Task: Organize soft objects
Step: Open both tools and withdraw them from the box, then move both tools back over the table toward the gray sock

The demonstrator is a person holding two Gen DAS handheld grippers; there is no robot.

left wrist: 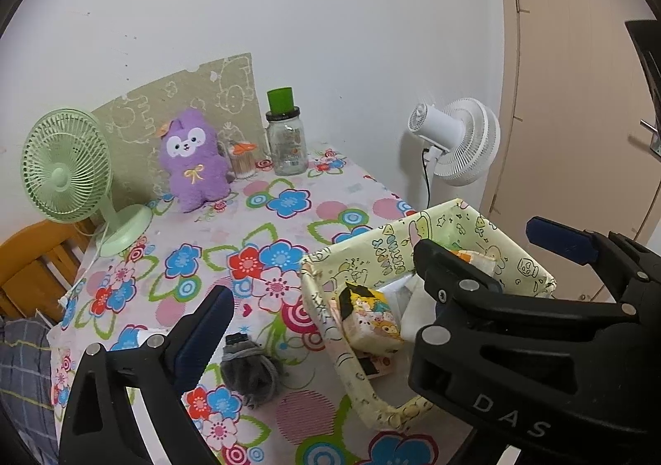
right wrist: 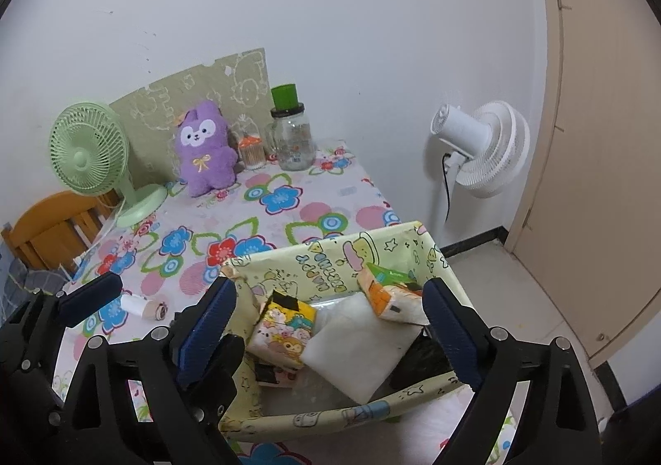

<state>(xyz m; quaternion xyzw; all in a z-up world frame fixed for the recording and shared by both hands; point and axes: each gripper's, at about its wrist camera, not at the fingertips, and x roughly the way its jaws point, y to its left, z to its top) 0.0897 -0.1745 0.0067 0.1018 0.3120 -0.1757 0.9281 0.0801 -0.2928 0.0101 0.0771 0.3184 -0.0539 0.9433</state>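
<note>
— Both claws, left (left wrist: 376, 266) and right (right wrist: 330, 324)?
— Spread wide, gripping nothing.
— Soft items?
— Tissue packs (right wrist: 285, 330) in the bin (right wrist: 314, 417); grey sock (left wrist: 250, 372) on tabletop (left wrist: 264, 225), at the bin's nine o'clock.

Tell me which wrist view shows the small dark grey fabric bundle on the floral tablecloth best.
The left wrist view: the dark grey fabric bundle lies unobstructed on the floral tablecloth, beside the yellow cartoon-print fabric bin. In the right wrist view it is hidden.
</note>
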